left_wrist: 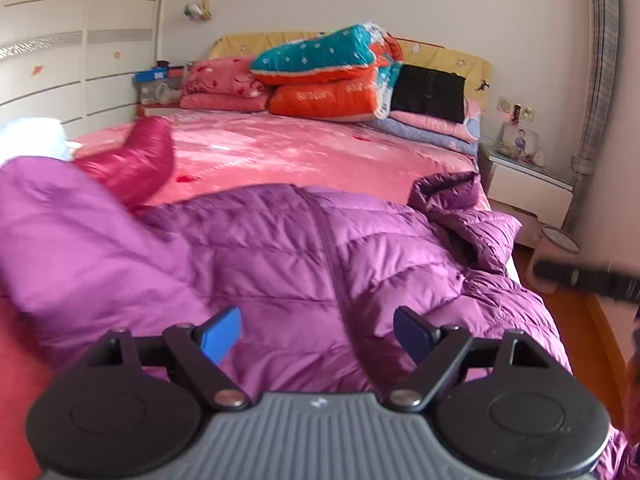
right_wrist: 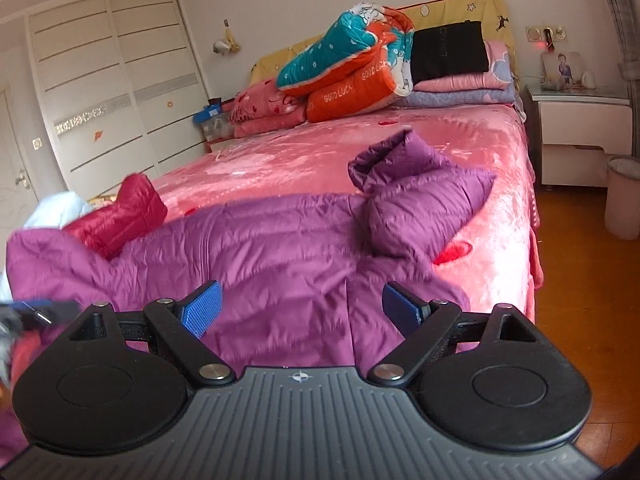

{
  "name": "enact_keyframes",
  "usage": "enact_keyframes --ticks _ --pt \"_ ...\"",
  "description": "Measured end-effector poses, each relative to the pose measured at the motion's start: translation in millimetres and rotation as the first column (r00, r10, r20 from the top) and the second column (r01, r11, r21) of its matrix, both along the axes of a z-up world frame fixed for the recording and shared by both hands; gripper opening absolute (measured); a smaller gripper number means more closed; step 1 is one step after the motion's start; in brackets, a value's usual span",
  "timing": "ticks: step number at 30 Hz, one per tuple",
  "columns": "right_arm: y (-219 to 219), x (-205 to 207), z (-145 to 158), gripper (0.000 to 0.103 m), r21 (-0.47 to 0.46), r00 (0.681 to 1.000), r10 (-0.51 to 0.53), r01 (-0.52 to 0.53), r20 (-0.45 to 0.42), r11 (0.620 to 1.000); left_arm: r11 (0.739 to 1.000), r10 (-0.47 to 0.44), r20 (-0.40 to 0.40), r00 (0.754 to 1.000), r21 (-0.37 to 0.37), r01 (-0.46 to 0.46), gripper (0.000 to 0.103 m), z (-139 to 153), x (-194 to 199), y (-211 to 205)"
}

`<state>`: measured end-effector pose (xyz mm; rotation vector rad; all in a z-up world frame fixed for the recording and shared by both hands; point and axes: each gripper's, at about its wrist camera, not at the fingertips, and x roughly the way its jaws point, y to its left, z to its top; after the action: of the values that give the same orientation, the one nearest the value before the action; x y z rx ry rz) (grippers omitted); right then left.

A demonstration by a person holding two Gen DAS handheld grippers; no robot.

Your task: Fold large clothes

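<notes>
Both grippers hover over the purple coat [left_wrist: 304,248], nothing held. Left gripper [left_wrist: 318,334]: jaws wide, empty, zip line running right btwn them, coat body just ahead. Right gripper [right_wrist: 302,312]: jaws wide too, empty, hem area btwn pads; hood [right_wrist: 424,200] lies ahead & slightly right, bunched up. Coat is spread front-up across the near edge of the bed [right_wrist: 320,148], prob. laid flat for folding. Red coat [right_wrist: 120,216] sits ahead-left, partly under the purple sleeve. Likely next: each side pinches an edge.
</notes>
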<state>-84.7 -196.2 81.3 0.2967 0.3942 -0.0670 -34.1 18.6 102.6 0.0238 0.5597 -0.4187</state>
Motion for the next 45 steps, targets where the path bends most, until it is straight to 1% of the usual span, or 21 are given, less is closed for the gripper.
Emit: enact_keyframes --ticks 1,3,6,8,10,14,16,18,21,24,29,32,34,35,37,39,40,41,43,44,45 --pt "-9 18 8 0.103 0.006 1.0 0.0 0.0 -0.002 1.0 1.0 -0.011 -0.006 1.0 -0.004 0.011 0.084 -5 5 -6" --pt "-18 33 23 0.103 0.006 1.0 0.006 -0.006 -0.006 1.0 1.0 -0.031 -0.008 1.0 0.006 0.031 0.084 -15 13 -17" --pt "-24 61 40 0.103 -0.009 1.0 0.029 -0.029 -0.01 1.0 0.997 -0.047 0.002 0.999 0.061 0.047 0.084 -33 21 -29" --pt "-23 82 52 0.103 -0.025 0.998 0.053 -0.053 -0.019 0.998 0.995 -0.053 -0.017 0.998 0.079 0.054 0.084 -46 29 -33" --pt "-19 106 61 0.103 -0.041 0.997 0.076 -0.077 -0.033 0.996 0.995 -0.052 -0.04 0.998 0.081 0.055 0.084 -55 36 -33" --pt "-6 161 69 0.103 -0.04 0.988 0.148 -0.15 -0.052 0.988 0.998 -0.046 -0.084 0.995 0.05 0.05 0.085 -67 45 -29" --pt "7 192 68 0.103 -0.047 0.98 0.183 -0.187 -0.075 0.981 0.997 -0.052 -0.088 0.995 0.053 0.056 0.086 -73 42 -31" --pt "21 220 66 0.103 -0.052 0.965 0.248 -0.253 -0.086 0.966 0.996 -0.055 -0.075 0.996 0.062 0.06 0.087 -78 39 -33" --pt "52 262 61 0.103 -0.087 0.932 0.338 -0.351 -0.13 0.932 0.996 -0.058 -0.054 0.997 0.068 0.062 0.089 -82 34 -33" --pt "82 306 52 0.103 -0.103 0.89 0.415 -0.438 -0.187 0.893 0.995 -0.057 -0.04 0.998 0.079 0.06 0.09 -86 32 -35" --pt "133 363 36 0.103 -0.094 0.857 0.446 -0.481 -0.258 0.871 0.993 -0.06 -0.034 0.998 0.096 0.063 0.092 -89 33 -37" --pt "157 397 24 0.103 -0.133 0.845 0.43 -0.489 -0.317 0.862 0.993 -0.062 -0.036 0.997 0.101 0.066 0.094 -91 34 -38" --pt "170 417 14 0.103 -0.15 0.83 0.42 -0.498 -0.366 0.854 0.993 -0.063 -0.04 0.997 0.102 0.067 0.095 -92 35 -39" --pt "173 426 7 0.103 -0.155 0.819 0.401 -0.496 -0.409 0.855 0.992 -0.063 -0.041 0.997 0.103 0.067 0.096 -92 36 -39" --pt "179 440 -8 0.097 -0.151 0.787 0.374 -0.5 -0.491 0.853 0.992 -0.064 -0.044 0.997 0.103 0.068 0.097 -92 36 -40" --pt "184 442 -16 0.094 -0.158 0.769 0.373 -0.516 -0.519 0.842 0.992 -0.064 -0.047 0.997 0.103 0.068 0.098 -92 36 -40" --pt "182 440 -16 0.088 -0.147 0.759 0.379 -0.522 -0.529 0.84 0.992 -0.064 -0.048 0.997 0.102 0.069 0.098 -92 36 -40" --pt "182 439 -19 0.085 -0.131 0.749 0.383 -0.525 -0.541 0.841 0.992 -0.065 -0.05 0.997 0.102 0.07 0.098 -93 36 -40" --pt "179 433 -20 0.071 -0.115 0.74 0.394 -0.531 -0.545 0.839 0.992 -0.066 -0.052 0.996 0.104 0.071 0.099 -93 37 -41" --pt "179 428 -20 0.067 -0.11 0.739 0.402 -0.535 -0.541 0.837 0.992 -0.067 -0.053 0.996 0.107 0.072 0.1 -93 37 -43" --pt "178 421 -20 0.059 -0.108 0.74 0.411 -0.541 -0.533 0.834 0.991 -0.068 -0.053 0.996 0.109 0.073 0.1 -94 38 -43"
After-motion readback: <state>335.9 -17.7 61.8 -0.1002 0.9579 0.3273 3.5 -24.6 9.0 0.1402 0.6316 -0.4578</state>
